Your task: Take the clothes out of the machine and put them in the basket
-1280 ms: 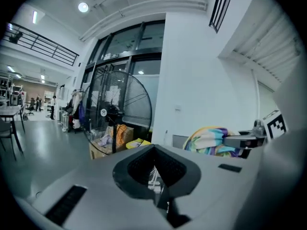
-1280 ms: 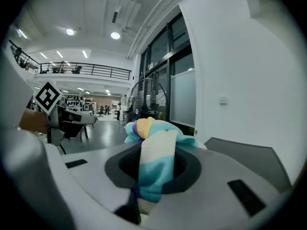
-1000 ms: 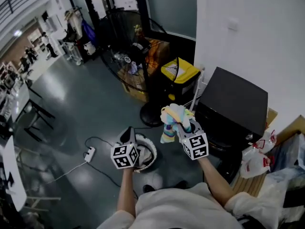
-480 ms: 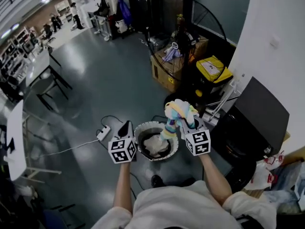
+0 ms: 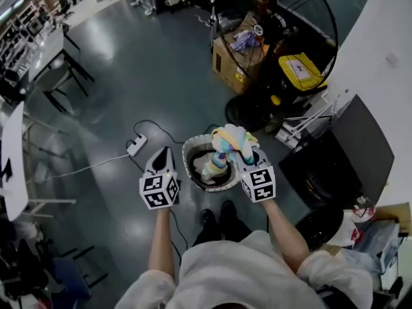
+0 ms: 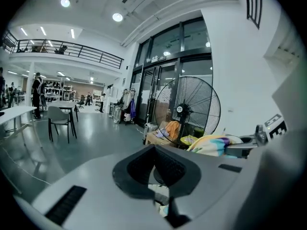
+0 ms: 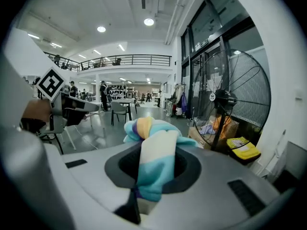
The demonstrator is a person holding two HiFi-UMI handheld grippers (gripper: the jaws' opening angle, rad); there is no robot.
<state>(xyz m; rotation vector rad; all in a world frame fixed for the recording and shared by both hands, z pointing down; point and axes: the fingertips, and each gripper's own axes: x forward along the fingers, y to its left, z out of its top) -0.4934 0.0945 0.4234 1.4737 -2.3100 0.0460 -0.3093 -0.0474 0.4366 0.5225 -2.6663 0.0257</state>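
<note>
- Right gripper [image 5: 245,154], clamped on the striped cloth [image 5: 225,141], hangs above the basket [image 5: 186,163]; lower before letting go.
- Left gripper [image 5: 163,154], closed and empty, sits beside the basket; keep it clear.

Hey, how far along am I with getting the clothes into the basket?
Done: the basket on the floor seems to hold a pale item already. In hand: the right gripper is shut on a striped cloth, held over the basket with its tail hanging toward the inside; the left gripper holds nothing. Left: drop that cloth in. Whether more clothes wait elsewhere cannot be seen.
</note>
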